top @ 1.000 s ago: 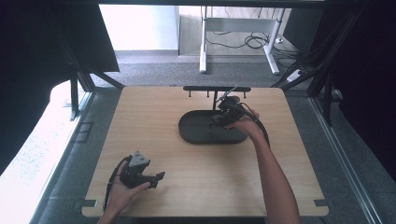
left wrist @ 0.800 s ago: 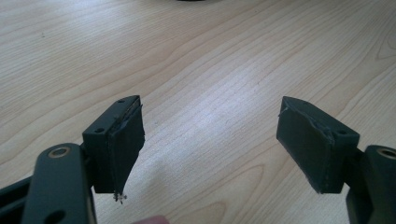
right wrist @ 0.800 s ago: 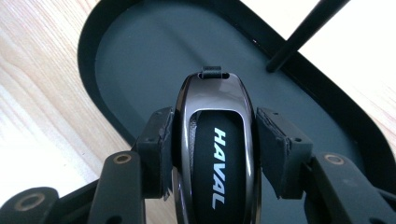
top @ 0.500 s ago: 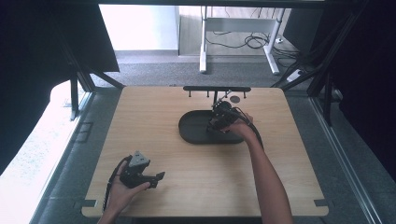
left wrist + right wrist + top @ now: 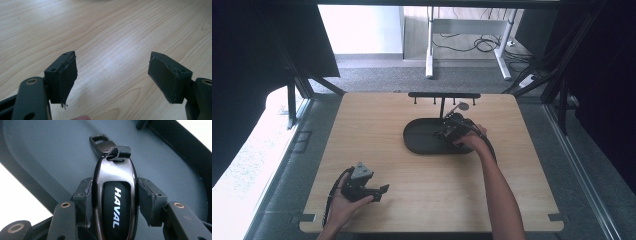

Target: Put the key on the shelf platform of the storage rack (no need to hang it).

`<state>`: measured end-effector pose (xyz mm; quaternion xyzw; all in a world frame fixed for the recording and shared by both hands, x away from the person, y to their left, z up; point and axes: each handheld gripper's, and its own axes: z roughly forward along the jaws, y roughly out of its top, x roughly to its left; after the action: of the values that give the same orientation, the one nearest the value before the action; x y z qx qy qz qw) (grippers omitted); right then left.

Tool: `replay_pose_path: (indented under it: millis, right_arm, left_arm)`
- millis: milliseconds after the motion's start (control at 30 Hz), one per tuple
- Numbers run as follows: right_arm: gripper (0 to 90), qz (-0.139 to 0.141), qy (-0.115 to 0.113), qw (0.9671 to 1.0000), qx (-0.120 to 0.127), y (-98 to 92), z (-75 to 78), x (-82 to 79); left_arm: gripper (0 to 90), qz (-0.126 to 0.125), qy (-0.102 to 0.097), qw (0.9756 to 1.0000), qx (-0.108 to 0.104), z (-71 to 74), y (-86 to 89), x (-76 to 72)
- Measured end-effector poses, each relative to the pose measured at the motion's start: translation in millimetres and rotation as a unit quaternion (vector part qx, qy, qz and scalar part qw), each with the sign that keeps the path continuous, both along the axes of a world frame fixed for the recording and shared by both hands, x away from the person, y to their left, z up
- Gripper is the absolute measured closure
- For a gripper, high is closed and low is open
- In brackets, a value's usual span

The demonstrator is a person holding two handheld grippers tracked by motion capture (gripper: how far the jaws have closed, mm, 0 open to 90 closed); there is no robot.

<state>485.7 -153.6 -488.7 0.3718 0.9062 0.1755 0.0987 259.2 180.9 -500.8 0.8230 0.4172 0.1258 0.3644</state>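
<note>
- Right gripper view: right gripper (image 5: 113, 195) clamped on a Haval key fob (image 5: 114, 200), over the dark oval tray (image 5: 45, 157).
- Left gripper (image 5: 112, 80) gaping wide above bare bench (image 5: 112, 32).

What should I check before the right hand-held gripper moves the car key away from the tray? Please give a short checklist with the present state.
1. Right hand-held gripper shut on the car key, pads on both sides: ok.
2. Key centred between the pads: ok.
3. Key ring clip free of the tray: cannot tell.
4. Key lifted off the tray floor: cannot tell.
5. Left hand-held gripper open, away over the table: ok.
</note>
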Motion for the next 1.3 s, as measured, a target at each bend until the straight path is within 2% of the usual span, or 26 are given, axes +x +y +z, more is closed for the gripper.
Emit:
replay_pose_path:
  millis: [200, 367, 400, 433, 500, 533, 567, 600, 667, 700, 767, 800, 867, 900, 967, 1000, 1067, 1100, 1167, 1233, 1300]
  right_arm:
    - [49.0, 0.0, 0.004, 0.9999, -0.014, -2.5, -13.0, -1.6]
    - [47.5, -0.004, -0.003, 0.9999, -0.013, -4.4, -17.4, -1.3]
    - [47.5, -0.004, -0.003, 0.9999, -0.013, -4.4, -17.4, -1.3]
    - [41.6, -0.007, -0.007, 0.9999, -0.013, -4.1, -16.8, -1.7]
    - [39.8, -0.01, -0.011, 0.9998, -0.012, -3.9, -15.4, -2.4]
    - [36.9, -0.017, -0.022, 0.9996, -0.007, -3.8, -11.0, -4.6]
    - [36.9, -0.017, -0.022, 0.9996, -0.007, -3.8, -11.0, -4.6]
    - [34.7, -0.018, -0.035, 0.9992, -0.004, -2.5, -4.8, -9.7]
    - [34.1, -0.013, -0.042, 0.999, -0.001, -2.5, -1.2, -12.1]
    - [33.8, -0.009, -0.051, 0.9986, 0.004, -2.7, 6.6, -18.0]
    - [33.7, -0.008, -0.055, 0.9984, 0.007, -3.1, 10.4, -21.1]
    - [34.7, -0.006, -0.062, 0.9978, 0.02, -5.7, 17.2, -28.0]
    - [35.1, -0.006, -0.068, 0.997, 0.036, -9.8, 21.4, -36.9]
    - [35.1, -0.006, -0.068, 0.997, 0.036, -9.8, 21.4, -36.9]
    - [35.9, 0.004, -0.079, 0.9955, 0.052, -17.8, 22.7, -52.9]
    - [35.8, 0.005, -0.077, 0.9953, 0.058, -20.9, 23.1, -58.6]
    - [36.5, 0.008, -0.079, 0.9949, 0.062, -24.3, 23.5, -64.8]
    - [36.3, 0.013, -0.078, 0.9945, 0.069, -31.0, 24.5, -76.3]
    - [36.2, 0.016, -0.081, 0.9934, 0.079, -37.5, 25.1, -88.7]
    - [36.3, 0.017, -0.081, 0.9933, 0.081, -40.0, 25.0, -93.1]
    - [36.3, 0.019, -0.083, 0.9926, 0.087, -48.0, 23.3, -106.3]
  left_arm:
    - [23.7, 0.001, 0.0, 1.0, 0.0, -0.3, -0.3, -0.1]
    - [23.6, 0.001, 0.0, 1.0, 0.001, -0.5, -0.5, -0.1]
    - [23.7, 0.001, 0.0, 1.0, 0.001, -0.5, -0.5, -0.1]
    - [23.7, 0.001, 0.0, 1.0, 0.001, -0.5, -0.5, -0.1]
    - [23.7, 0.001, 0.0, 1.0, 0.001, -0.6, -0.5, 0.0]
    - [23.7, 0.001, 0.0, 1.0, 0.002, -0.8, -0.5, 0.0]
    - [23.7, 0.001, 0.0, 1.0, 0.002, -1.0, -0.7, 0.1]
    - [23.7, 0.001, 0.0, 1.0, 0.003, -1.4, -0.9, 0.3]
    - [23.7, 0.002, 0.0, 1.0, 0.004, -1.5, -1.0, 0.3]
    - [23.7, 0.002, 0.0, 1.0, 0.004, -1.2, -0.9, 0.2]
    - [23.7, 0.002, 0.0, 1.0, 0.004, -1.0, -0.8, 0.2]
    - [23.7, 0.002, -0.001, 1.0, 0.004, -0.7, -0.7, -0.1]
    - [23.6, 0.001, -0.004, 1.0, 0.003, 1.0, 0.1, -0.7]
    - [23.6, 0.001, -0.004, 1.0, 0.003, 1.0, 0.1, -0.7]
    - [23.6, 0.003, -0.006, 1.0, 0.001, 1.7, 0.6, -0.9]
    - [23.6, 0.004, -0.005, 1.0, 0.002, 1.5, 0.5, -0.8]
    - [23.6, 0.003, -0.005, 1.0, 0.004, 1.3, 0.5, -0.6]
    - [23.6, 0.002, -0.004, 1.0, 0.004, 0.8, -0.4, -0.5]
    - [23.6, 0.002, -0.004, 1.0, 0.005, 1.1, -1.1, -0.9]
    - [23.6, 0.001, -0.004, 1.0, 0.005, 1.3, -1.4, -1.0]
    - [23.5, 0.002, -0.005, 1.0, 0.004, 1.9, -0.8, -1.0]
